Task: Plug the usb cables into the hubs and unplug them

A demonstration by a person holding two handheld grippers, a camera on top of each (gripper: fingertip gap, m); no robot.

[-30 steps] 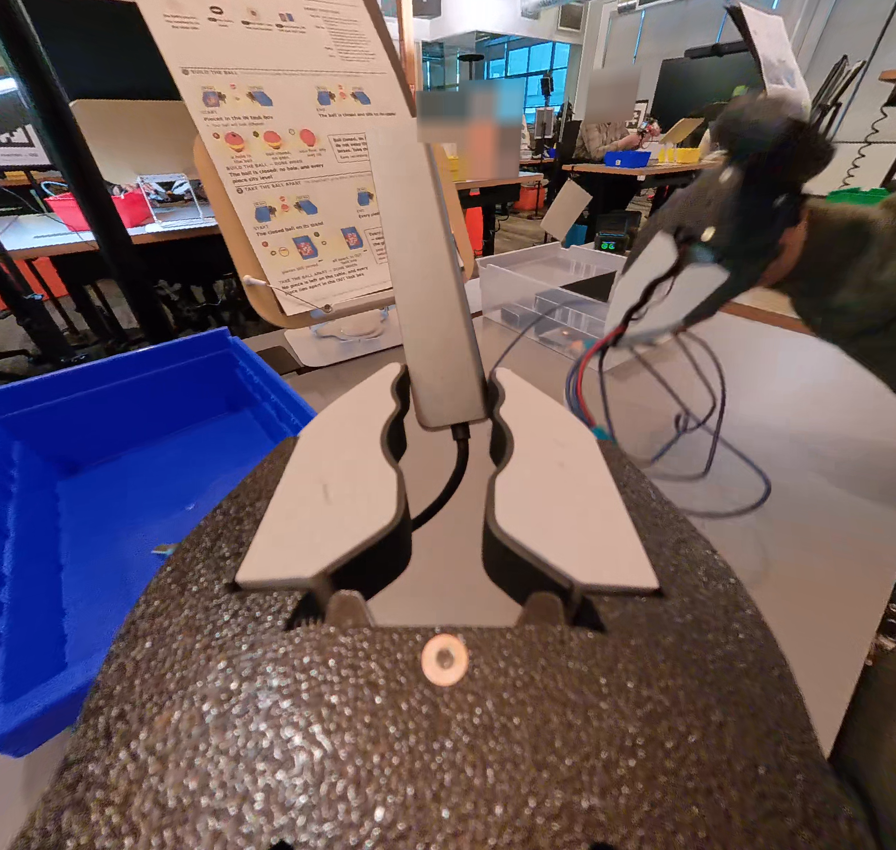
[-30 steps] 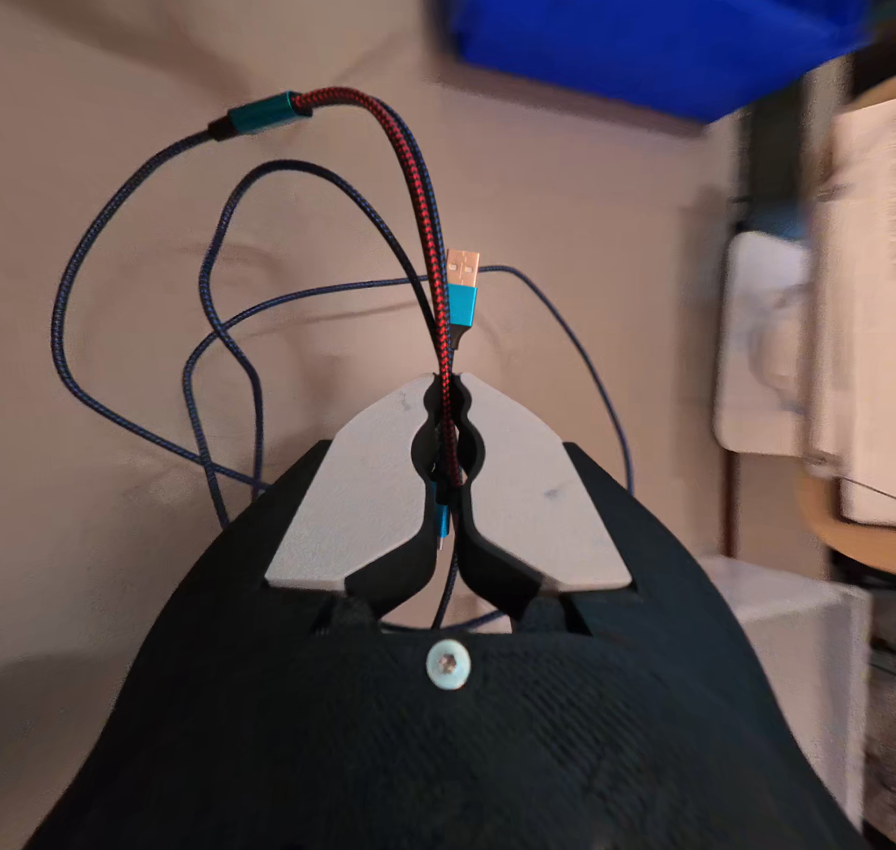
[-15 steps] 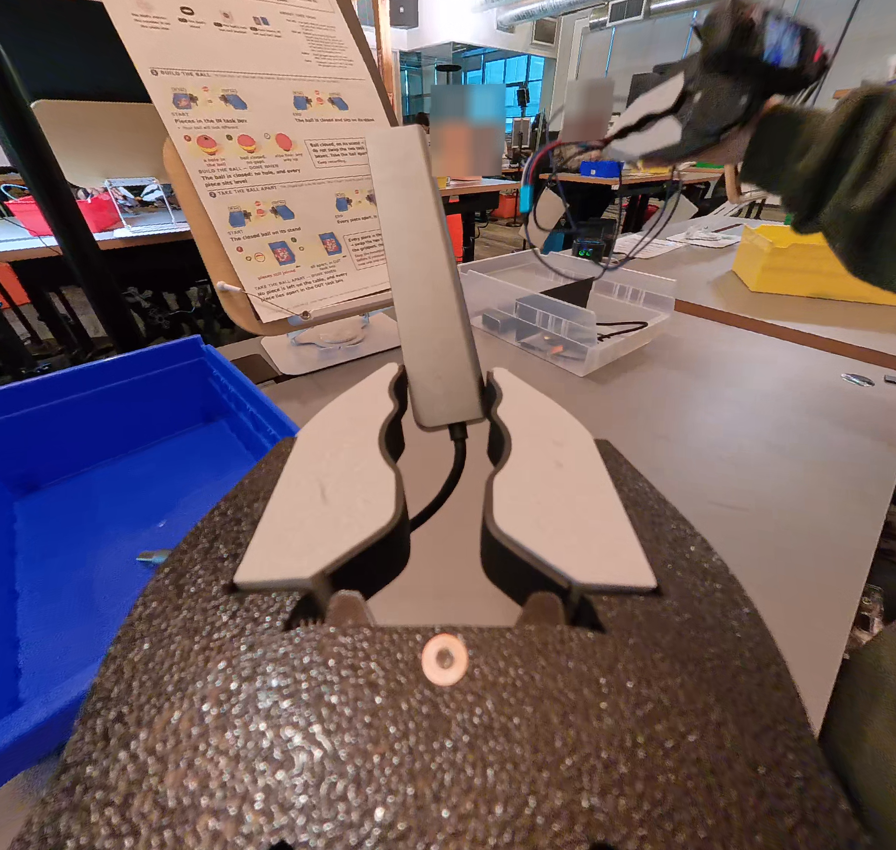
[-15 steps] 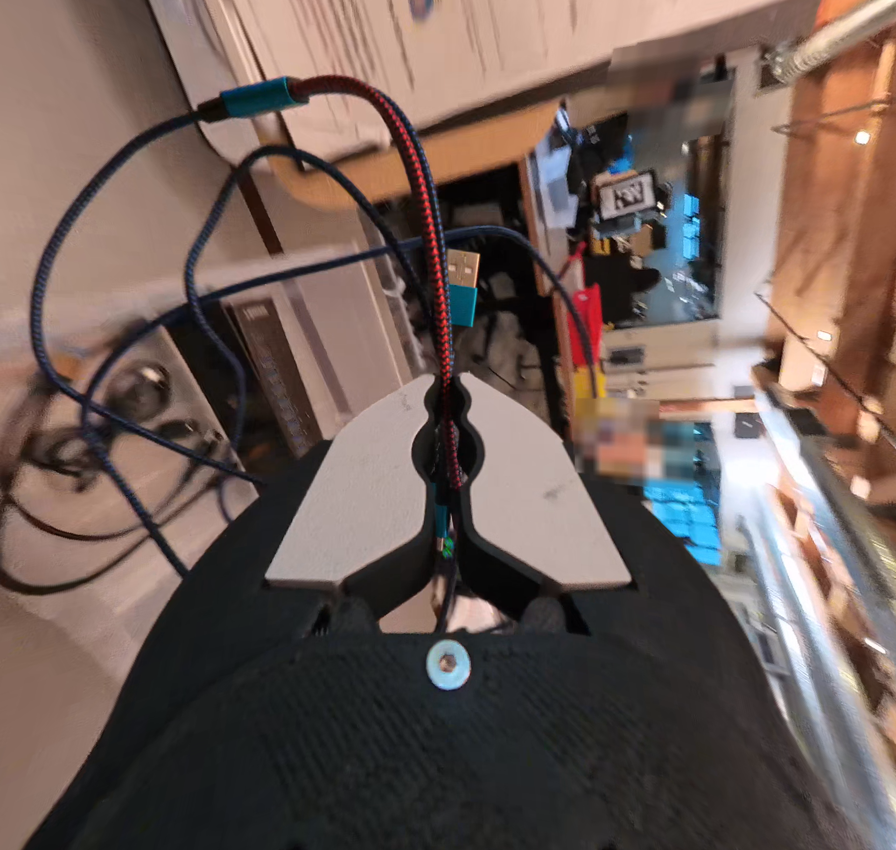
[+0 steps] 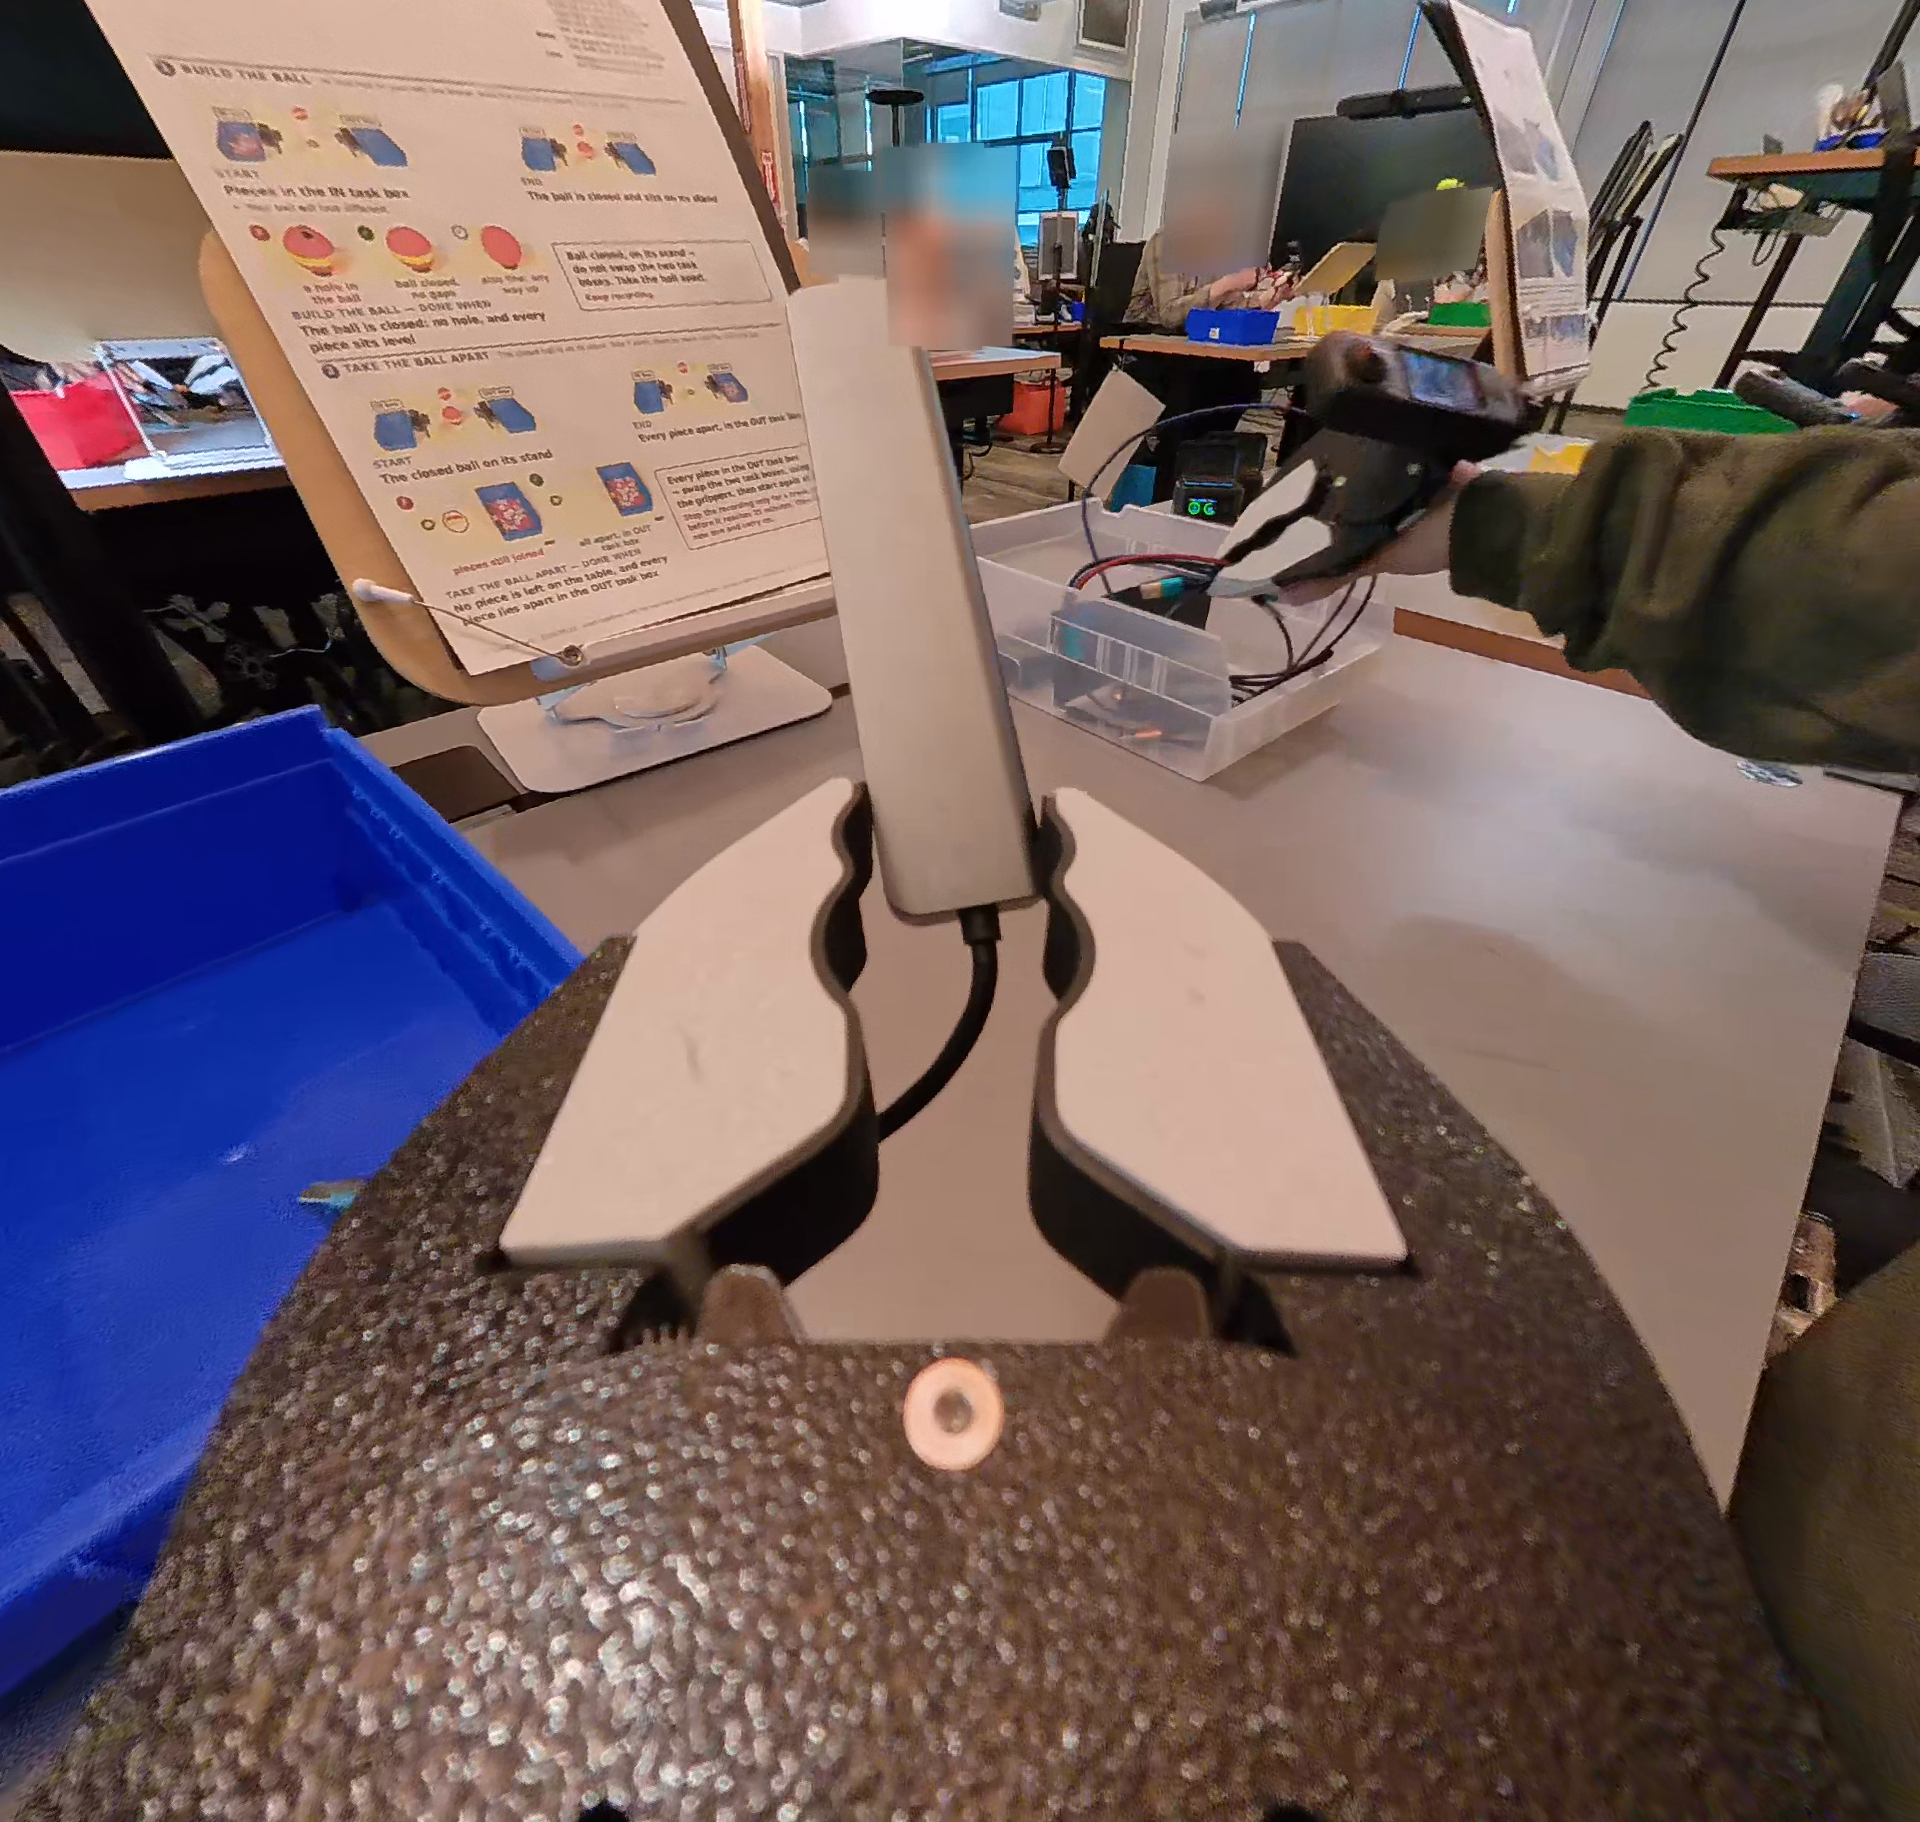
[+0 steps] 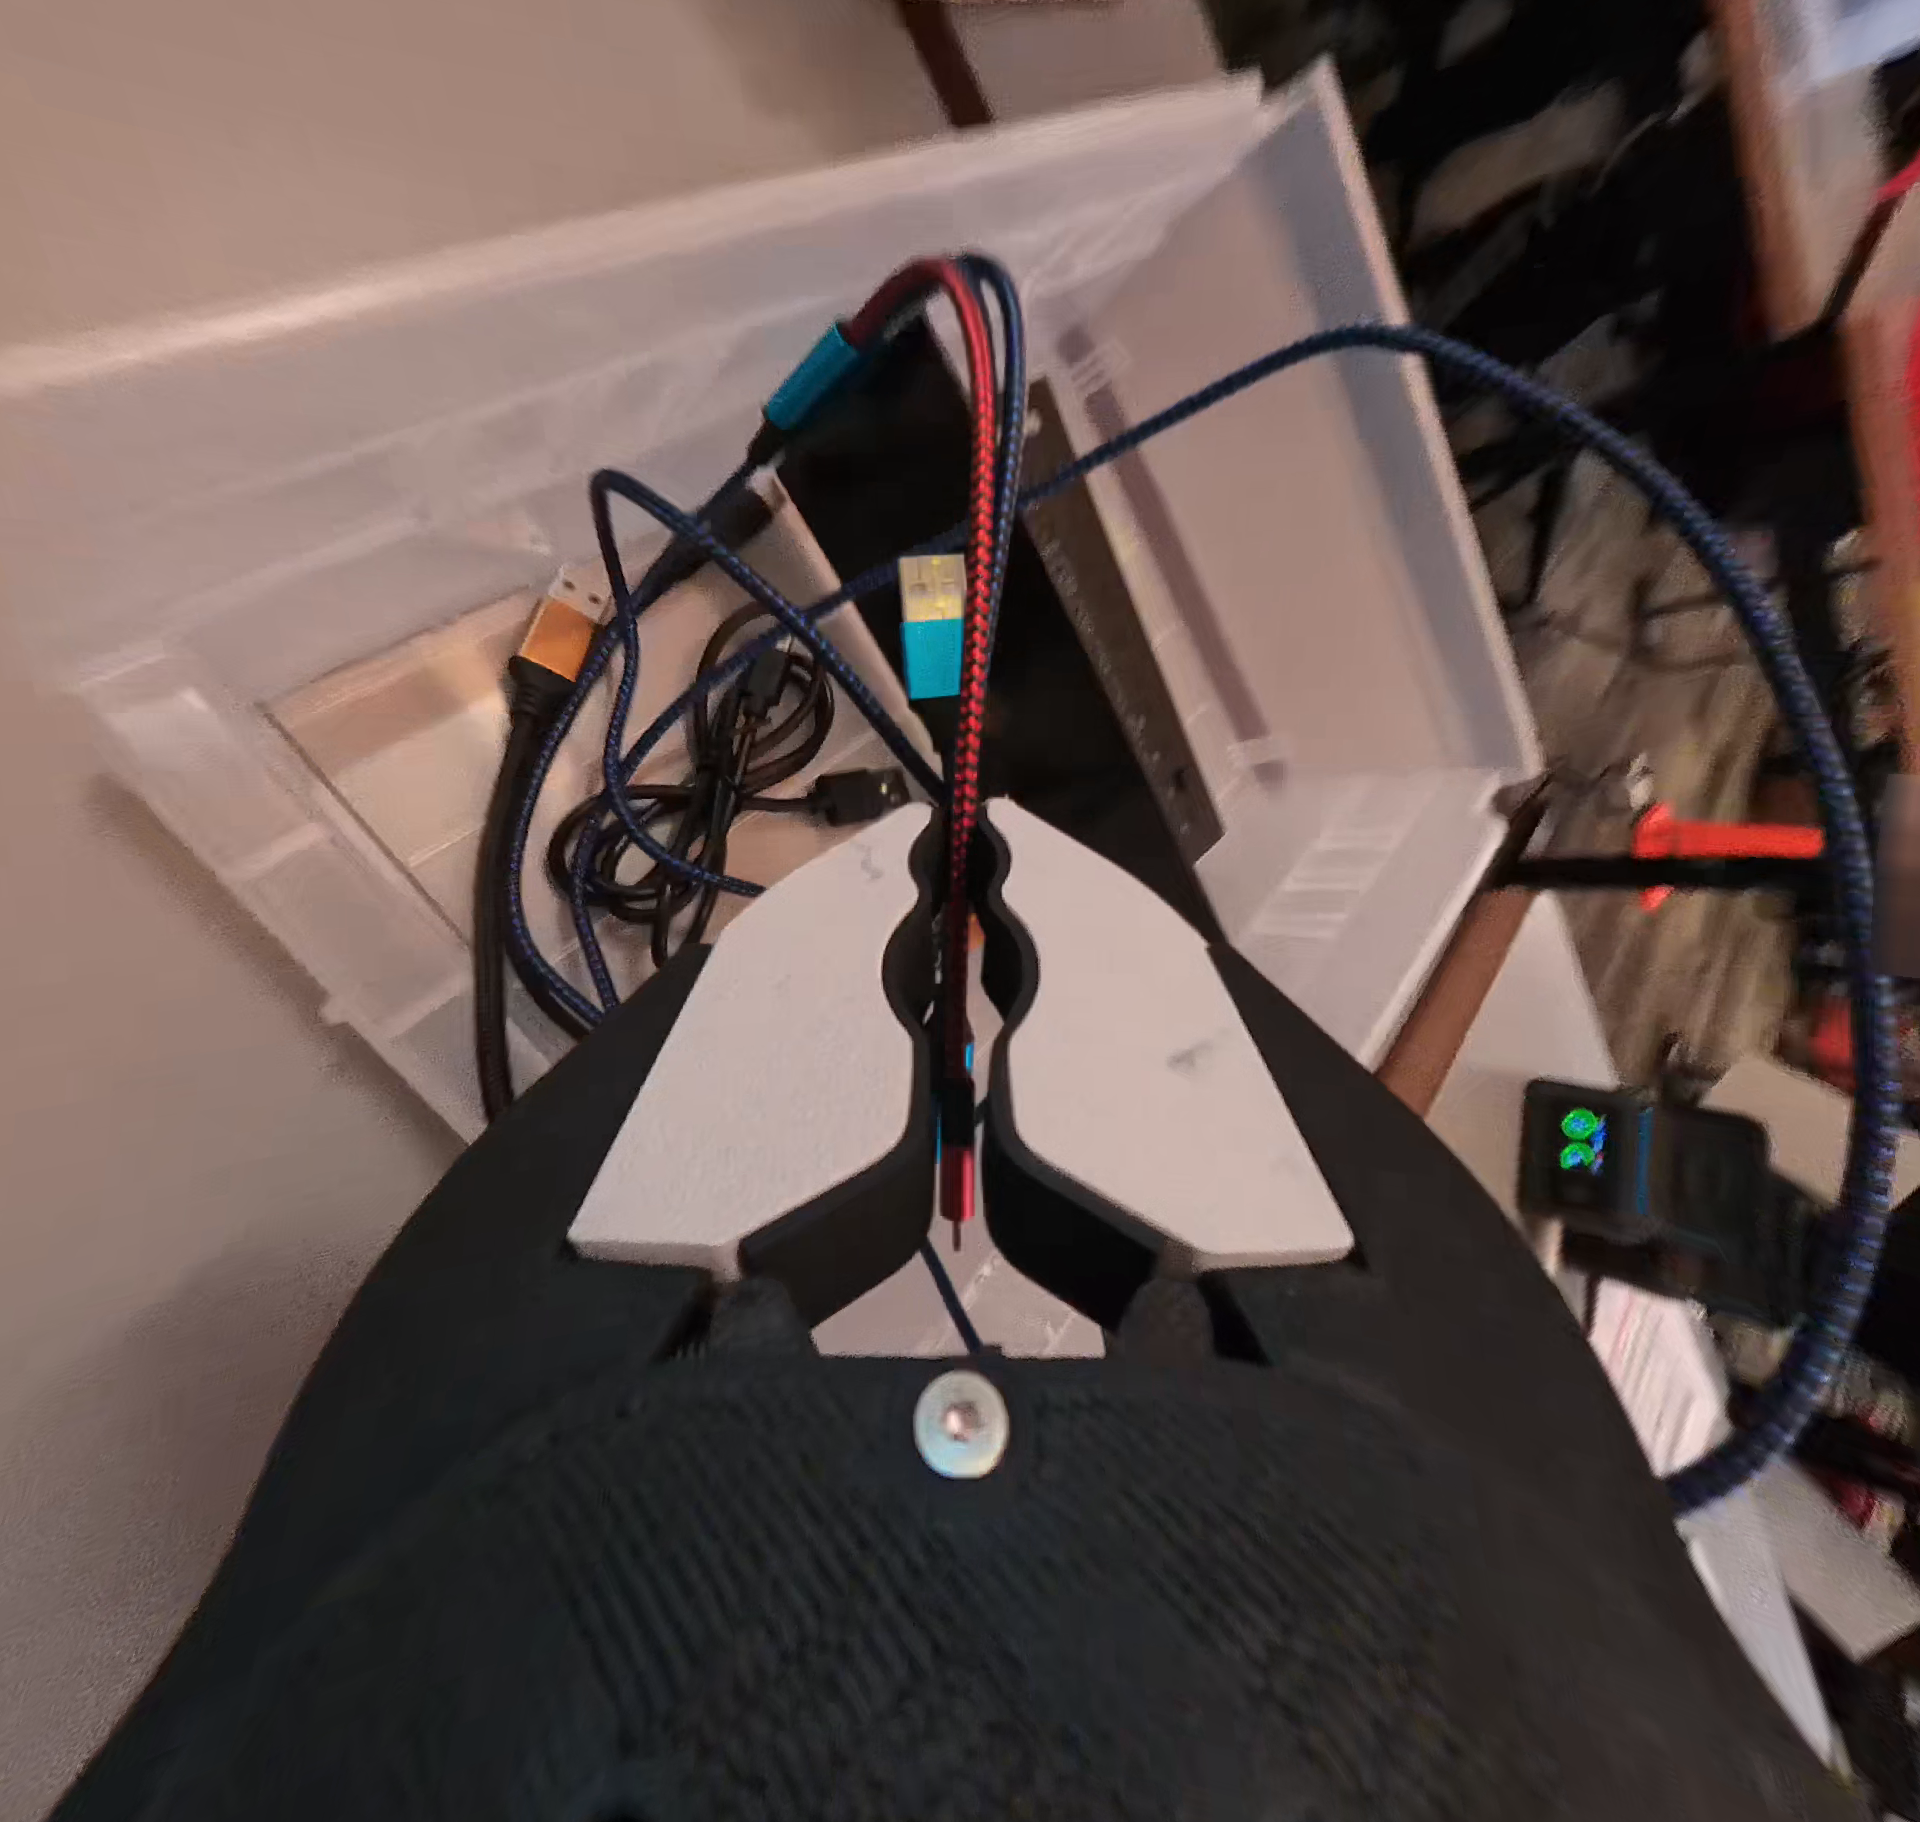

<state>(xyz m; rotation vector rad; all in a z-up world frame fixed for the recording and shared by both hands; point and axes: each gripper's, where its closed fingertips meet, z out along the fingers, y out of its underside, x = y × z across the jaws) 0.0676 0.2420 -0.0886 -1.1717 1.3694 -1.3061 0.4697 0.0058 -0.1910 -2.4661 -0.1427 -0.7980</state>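
Observation:
My left gripper point(image 5: 951, 816) is shut on the lower end of a slim grey USB hub point(image 5: 914, 609), which stands upright with its black lead point(image 5: 951, 1034) curling down between the fingers. My right gripper point(image 6: 961, 811) is shut on a bundle of braided red and blue USB cables point(image 6: 977, 546); a teal USB plug point(image 6: 933, 629) hangs beside them. In the left wrist view the right gripper point(image 5: 1262, 551) hovers over a clear plastic tray point(image 5: 1309, 676). The tray point(image 6: 1340, 338) holds a black hub point(image 6: 1101, 588), an orange-ended cable point(image 6: 561, 629) and a coiled black cable point(image 6: 707, 764).
A blue bin point(image 5: 208, 1045) sits at the left on the grey table point(image 5: 1455, 941). An instruction sheet on a wooden stand point(image 5: 468, 318) rises behind the hub. A small black device with green lights point(image 6: 1590, 1149) lies beyond the tray. A green sleeve point(image 5: 1704, 588) reaches in from the right. Spacing between my two grippers at the tips: around 50 cm.
My right gripper has swung down with the cable bundle from high in the air to just over the clear tray. My left gripper and the grey hub have stayed almost still.

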